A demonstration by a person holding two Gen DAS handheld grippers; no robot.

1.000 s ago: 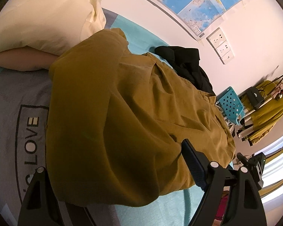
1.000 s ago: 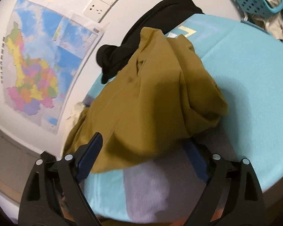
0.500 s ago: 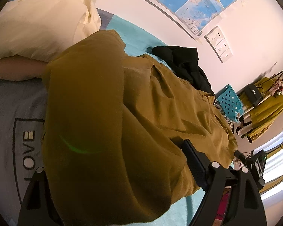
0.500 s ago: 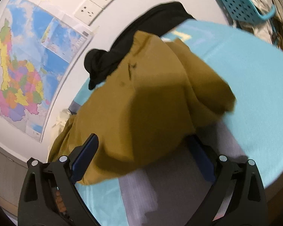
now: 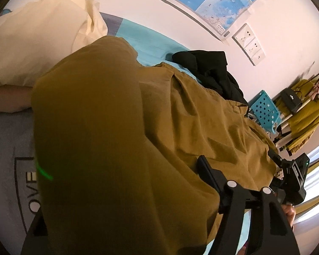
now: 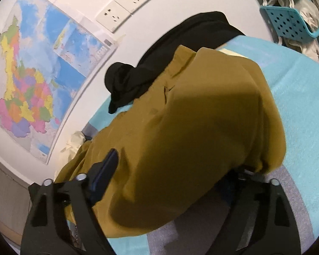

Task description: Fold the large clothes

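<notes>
Bed [image 6: 304, 97] with a turquoise and grey cover carries everything; its far edge runs along the white wall. Mustard-brown garment [image 5: 121, 127] [image 6: 191, 116] — the large item being folded — lies across the middle of the bed, bunched and doubled over itself, reaching from near the cream pillow [image 5: 32, 42] at one end toward the end by the blue perforated basket [image 5: 264, 110]. Black garment [image 5: 212, 70] [image 6: 180, 48] sits crumpled at the far edge against the wall, touching the mustard cloth and partly under it. Wall map [image 6: 36, 68] hangs above that edge, with a row of sockets [image 6: 131, 2] beside it. Left gripper [image 5: 121, 191]: a thick fold of the mustard garment fills the space between its fingers and hides the left one almost wholly; the right finger [image 5: 206, 172] lies against the cloth. Jaws have just been closing, still wide apart — cannot tell whether the pads press the fabric yet. Right gripper [image 6: 176, 170]: the same garment's rounded fold sits between its fingers, the left blue pad [image 6: 108, 165] against the cloth, the right finger covered by it. Jaws have likewise just been closing; cannot tell whether it grasps the cloth.
</notes>
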